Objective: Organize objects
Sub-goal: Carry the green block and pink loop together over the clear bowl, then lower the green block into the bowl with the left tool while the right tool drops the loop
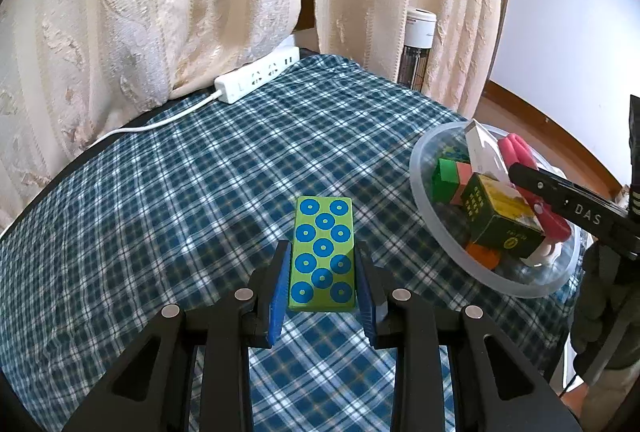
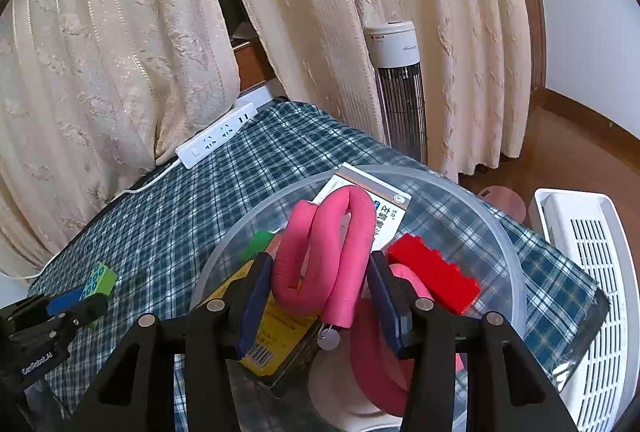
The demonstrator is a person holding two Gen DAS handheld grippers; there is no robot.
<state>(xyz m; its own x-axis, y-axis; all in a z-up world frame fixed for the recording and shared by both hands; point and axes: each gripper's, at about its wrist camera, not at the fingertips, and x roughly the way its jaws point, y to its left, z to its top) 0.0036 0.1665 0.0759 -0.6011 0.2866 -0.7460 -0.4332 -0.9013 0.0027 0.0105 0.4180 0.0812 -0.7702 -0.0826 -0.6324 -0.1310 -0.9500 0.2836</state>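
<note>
My left gripper (image 1: 323, 246) is shut on a green block with blue rings (image 1: 323, 252), held just above the checked tablecloth (image 1: 200, 192). To its right stands a clear plastic bowl (image 1: 424, 200) with a dark green and yellow box (image 1: 500, 216), small green and orange blocks and a white carton in it. My right gripper (image 2: 320, 258) hangs over that bowl (image 2: 500, 232), its pads closed on a looped pink foam tube (image 2: 328, 232). A red brick (image 2: 436, 276) lies in the bowl beside it. The left gripper (image 2: 80, 306) and its block (image 2: 100, 278) show at the far left.
A white power strip (image 1: 256, 76) with its cord lies at the table's back edge against cream curtains. A white tower heater (image 2: 400, 92) stands behind the table. A white slotted basket (image 2: 592, 272) sits off the table's right edge, above the wooden floor.
</note>
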